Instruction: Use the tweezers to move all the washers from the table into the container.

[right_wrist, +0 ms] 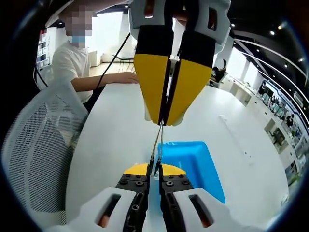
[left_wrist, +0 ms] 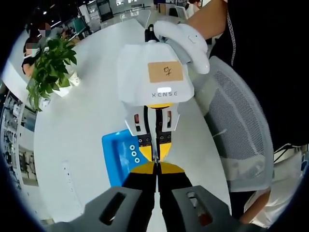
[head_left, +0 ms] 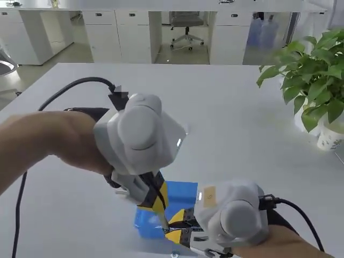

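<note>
Washers: three sit in one container; left gripper and right gripper fingers pinch one tweezers.

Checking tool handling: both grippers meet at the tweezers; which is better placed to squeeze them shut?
Right, probably. The tweezers leave the left gripper joined and split into two prongs between the jaws of the right gripper, by the blue container; the left only pins their tail.

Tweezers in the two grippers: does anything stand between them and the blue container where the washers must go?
Nothing visible does. The thin metal tweezers are clamped by both the left gripper and the right gripper, close above the open blue plastic container, whose top is uncovered.
</note>
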The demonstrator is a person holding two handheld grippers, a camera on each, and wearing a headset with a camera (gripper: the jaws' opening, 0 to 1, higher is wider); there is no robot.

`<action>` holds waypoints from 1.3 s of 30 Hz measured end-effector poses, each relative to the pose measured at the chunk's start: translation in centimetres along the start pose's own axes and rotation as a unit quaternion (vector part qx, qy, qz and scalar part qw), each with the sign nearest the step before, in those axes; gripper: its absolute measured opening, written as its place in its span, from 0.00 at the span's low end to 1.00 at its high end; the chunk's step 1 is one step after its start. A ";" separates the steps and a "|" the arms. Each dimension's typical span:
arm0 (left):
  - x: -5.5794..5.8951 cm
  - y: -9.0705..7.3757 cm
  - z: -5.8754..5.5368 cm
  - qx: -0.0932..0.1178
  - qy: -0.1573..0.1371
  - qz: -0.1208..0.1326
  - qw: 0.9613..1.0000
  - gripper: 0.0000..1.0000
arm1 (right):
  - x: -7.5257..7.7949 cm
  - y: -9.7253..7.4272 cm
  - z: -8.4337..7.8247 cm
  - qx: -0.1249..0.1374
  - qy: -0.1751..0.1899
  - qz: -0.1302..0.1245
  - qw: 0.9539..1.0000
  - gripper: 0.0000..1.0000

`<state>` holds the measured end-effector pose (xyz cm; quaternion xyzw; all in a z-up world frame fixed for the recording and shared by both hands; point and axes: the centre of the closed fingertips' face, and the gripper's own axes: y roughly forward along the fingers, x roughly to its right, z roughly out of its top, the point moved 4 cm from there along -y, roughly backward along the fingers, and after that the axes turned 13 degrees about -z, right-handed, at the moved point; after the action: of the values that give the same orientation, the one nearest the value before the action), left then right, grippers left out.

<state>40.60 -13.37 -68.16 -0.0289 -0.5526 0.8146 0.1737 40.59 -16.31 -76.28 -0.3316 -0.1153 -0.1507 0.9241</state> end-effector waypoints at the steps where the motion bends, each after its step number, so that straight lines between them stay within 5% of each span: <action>1: -0.2 -0.1 0.0 -0.001 0.000 0.001 1.000 0.03 | 0.3 0.1 0.0 0.001 0.000 -0.002 1.000 0.07; 19: -4.1 -0.3 -2.0 -0.008 0.004 0.021 1.000 0.03 | 4.0 2.1 -1.2 -0.002 0.009 -0.014 1.000 0.07; 39: -6.9 2.6 -3.7 0.002 -0.008 0.010 1.000 0.03 | 4.9 4.8 -4.3 -0.029 0.013 0.013 0.999 0.08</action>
<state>47.32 -13.07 -72.96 -0.0276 -0.5520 0.8175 0.1618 47.27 -16.56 -80.75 -0.3579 -0.0949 -0.1464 0.9173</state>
